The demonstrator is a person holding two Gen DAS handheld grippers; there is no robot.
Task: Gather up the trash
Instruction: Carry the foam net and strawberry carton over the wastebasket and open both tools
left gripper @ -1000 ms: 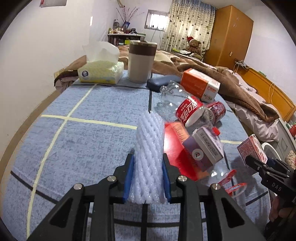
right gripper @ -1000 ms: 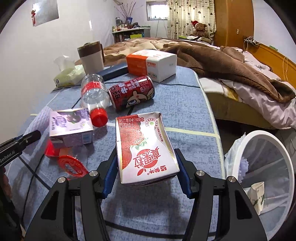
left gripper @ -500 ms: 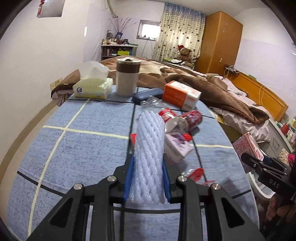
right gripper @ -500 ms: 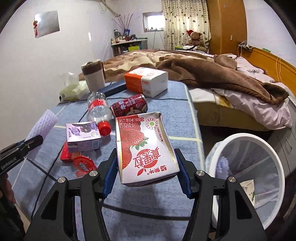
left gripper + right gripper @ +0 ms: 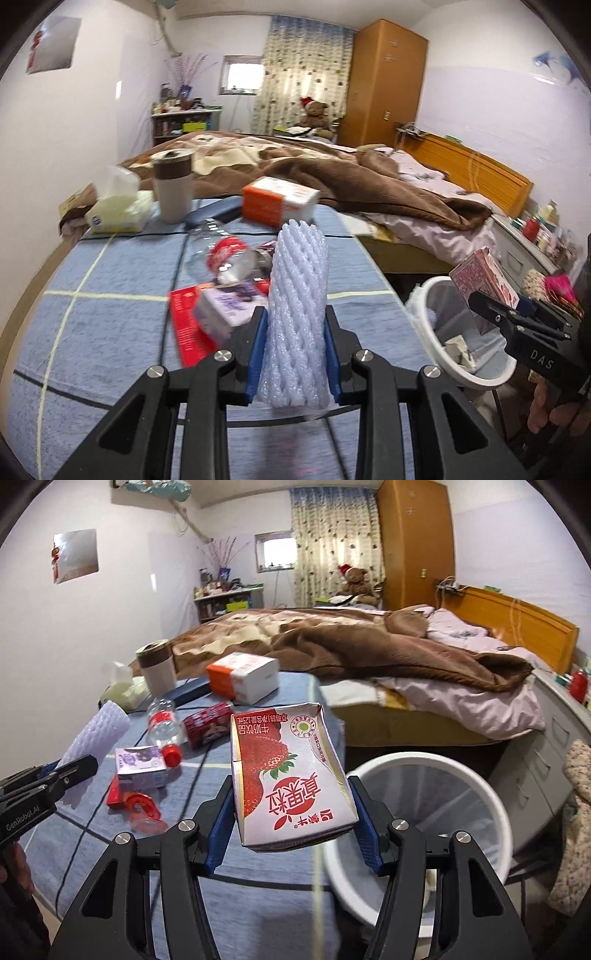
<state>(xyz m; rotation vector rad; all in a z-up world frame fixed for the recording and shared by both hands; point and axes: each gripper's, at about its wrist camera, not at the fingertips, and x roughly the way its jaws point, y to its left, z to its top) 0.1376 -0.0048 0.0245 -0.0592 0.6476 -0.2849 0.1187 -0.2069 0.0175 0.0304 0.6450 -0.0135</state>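
While the left gripper (image 5: 295, 354) has its jaws clamped on a white foam net sleeve (image 5: 298, 310) that stands upright between the blue pads, the right gripper (image 5: 293, 819) has its jaws clamped on a strawberry milk carton (image 5: 291, 775), held above the edge of the table (image 5: 258, 915) and beside the rim of a white waste bin (image 5: 424, 771). The bin stands on the floor just off the table's right side, lined with a clear bag, with some scraps already inside it. On the blue cloth of the table lie more pieces of trash: a purple carton (image 5: 140, 768), a clear bottle with a red cap (image 5: 162, 727), a red can (image 5: 207, 725) on its side, a red flat packet (image 5: 188, 325) and a red plastic ring (image 5: 142, 805). Farther back stand an orange and white box (image 5: 242, 681), a brown-banded cup (image 5: 157, 668) and a tissue pack (image 5: 118, 210). Behind the table is a bed (image 5: 369, 646) under a brown blanket.
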